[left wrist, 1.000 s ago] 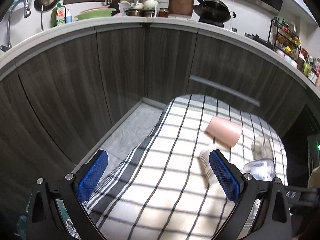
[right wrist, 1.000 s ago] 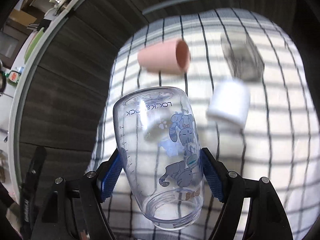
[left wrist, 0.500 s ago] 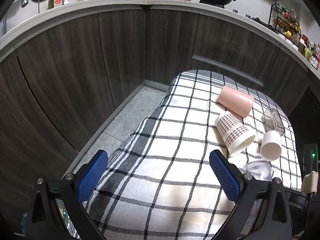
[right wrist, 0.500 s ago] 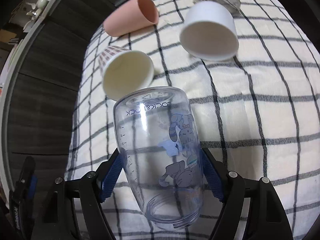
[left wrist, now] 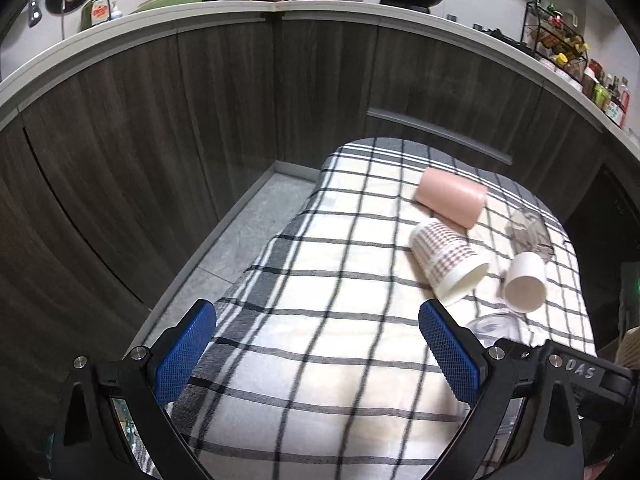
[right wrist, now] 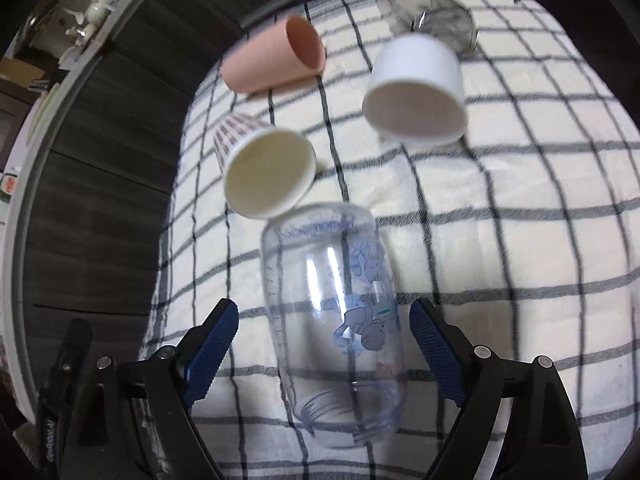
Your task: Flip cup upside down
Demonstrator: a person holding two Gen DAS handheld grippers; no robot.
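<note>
A clear plastic cup with blue cat prints stands between the open jaws of my right gripper, free of both pads; its closed base points away from the camera and its threaded mouth is nearest the lens. Its base also shows in the left wrist view. My left gripper is open and empty above the checked cloth. A pink cup, a patterned paper cup, a white cup and a clear glass lie on their sides on the cloth.
The checked cloth covers a small table in front of dark wood kitchen cabinets. A grey floor strip runs along the table's left edge. The counter above carries dishes and a wok.
My right gripper has opened and let go of the clear cup, which now sits apart from both pads. The left gripper has shifted slightly over the cloth.
</note>
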